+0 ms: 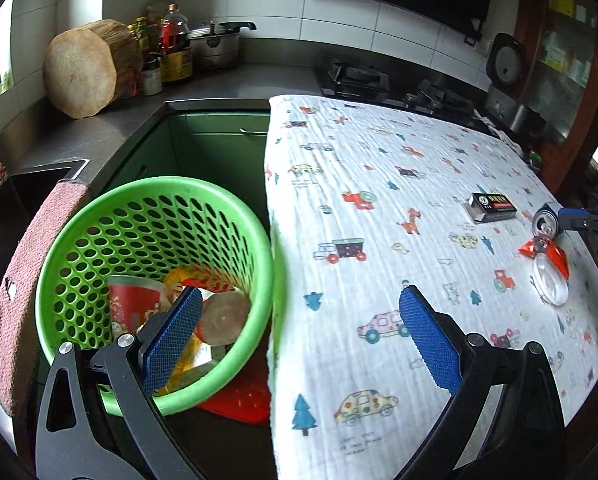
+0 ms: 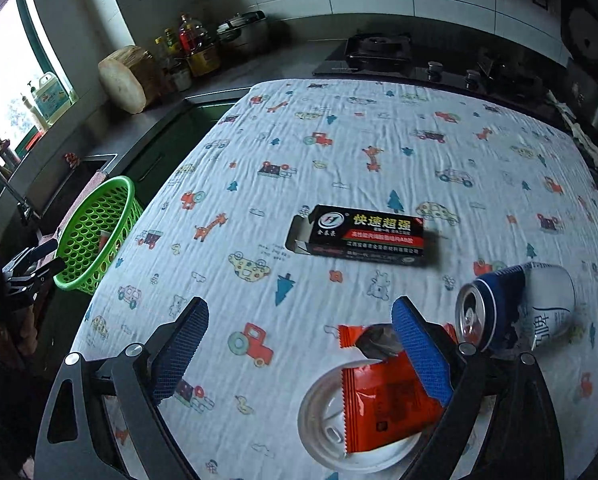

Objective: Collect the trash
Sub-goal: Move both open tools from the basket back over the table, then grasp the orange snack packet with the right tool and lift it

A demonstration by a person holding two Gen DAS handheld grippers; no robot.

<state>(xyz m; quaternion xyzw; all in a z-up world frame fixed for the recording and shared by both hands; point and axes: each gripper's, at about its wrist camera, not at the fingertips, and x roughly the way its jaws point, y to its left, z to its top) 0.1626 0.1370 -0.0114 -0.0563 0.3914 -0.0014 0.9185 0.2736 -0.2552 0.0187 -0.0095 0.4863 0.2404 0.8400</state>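
1. Scanning from the left, we see the green basket (image 1: 155,240) on the floor just beside the table's edge, already holding a red cup, a jar and wrappers; our left gripper (image 1: 299,320) hangs above it, fingers spread wide and empty.
2. On the printed cloth (image 2: 339,152), a black carton (image 2: 363,236) lies mid-table, light and stiff; we judge its long sides the best hold.
3. Farther right, our right gripper (image 2: 299,332) stands wide apart, holding nothing, over an orange wrapper (image 2: 383,404), thin and slippery, resting on a clear plastic lid (image 2: 323,424).
4. A dented can (image 2: 515,312) lies alongside, light and crushable; we would pinch across its body.
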